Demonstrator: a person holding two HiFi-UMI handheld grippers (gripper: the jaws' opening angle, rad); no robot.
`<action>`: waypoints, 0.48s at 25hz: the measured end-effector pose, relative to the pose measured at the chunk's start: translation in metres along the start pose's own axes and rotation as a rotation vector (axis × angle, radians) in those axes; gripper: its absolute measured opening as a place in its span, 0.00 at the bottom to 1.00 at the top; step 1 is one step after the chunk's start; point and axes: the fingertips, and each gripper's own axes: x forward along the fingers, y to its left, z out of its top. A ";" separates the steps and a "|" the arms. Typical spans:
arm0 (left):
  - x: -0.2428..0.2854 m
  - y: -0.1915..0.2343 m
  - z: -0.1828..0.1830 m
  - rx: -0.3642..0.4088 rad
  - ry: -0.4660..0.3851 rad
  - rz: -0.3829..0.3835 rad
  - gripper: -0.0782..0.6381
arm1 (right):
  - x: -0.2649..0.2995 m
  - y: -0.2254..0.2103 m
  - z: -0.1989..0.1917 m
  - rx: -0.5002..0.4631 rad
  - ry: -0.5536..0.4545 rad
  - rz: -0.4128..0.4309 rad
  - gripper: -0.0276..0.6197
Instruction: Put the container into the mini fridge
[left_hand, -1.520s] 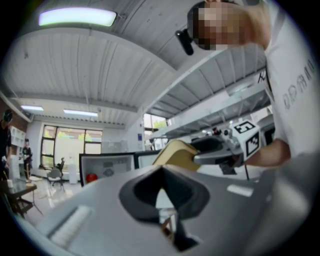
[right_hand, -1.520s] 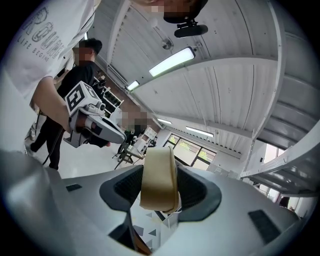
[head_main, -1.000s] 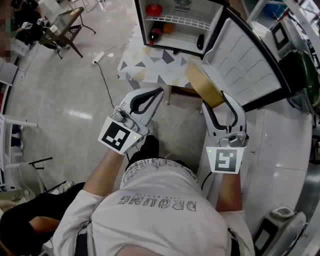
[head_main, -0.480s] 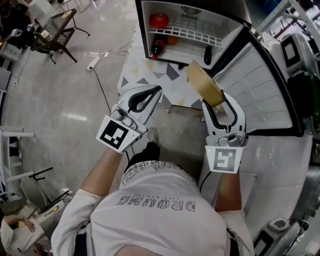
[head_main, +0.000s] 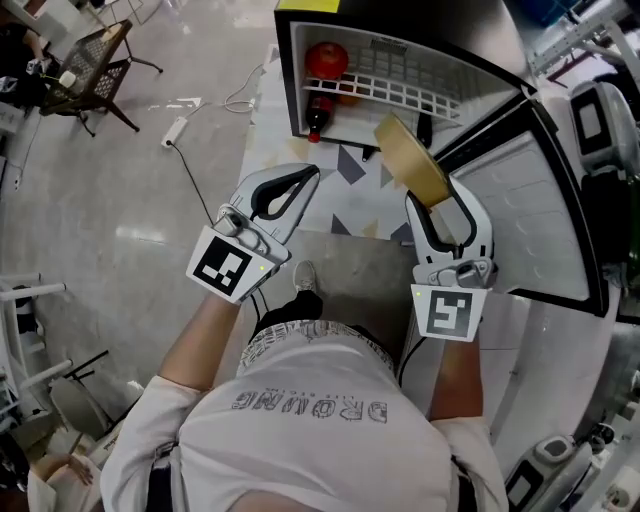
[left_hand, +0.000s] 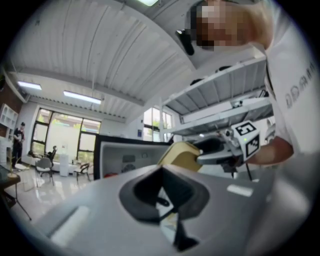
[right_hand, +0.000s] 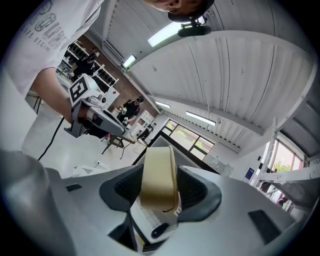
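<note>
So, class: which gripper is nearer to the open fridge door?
Right. The right gripper, holding the container, is close beside the door; the left gripper is farther away, beyond the right one.

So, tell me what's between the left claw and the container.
Nothing stands between the left claw and the container; in the head view only the triangle-patterned tabletop shows beneath that gap.

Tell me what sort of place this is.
Probably a lab or workshop-style workspace, not a home kitchen: the open mini fridge sits on a small patterned table, metal shelving lines one side, and chairs stand by big windows.
</note>
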 end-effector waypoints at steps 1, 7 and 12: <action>0.002 0.008 -0.001 -0.003 0.000 -0.003 0.12 | 0.008 -0.001 0.000 -0.004 0.005 -0.003 0.36; 0.012 0.046 -0.009 -0.016 -0.001 -0.031 0.12 | 0.046 -0.003 -0.005 -0.034 0.055 -0.023 0.36; 0.020 0.065 -0.012 -0.010 -0.005 -0.042 0.12 | 0.074 -0.009 -0.011 -0.082 0.074 -0.036 0.36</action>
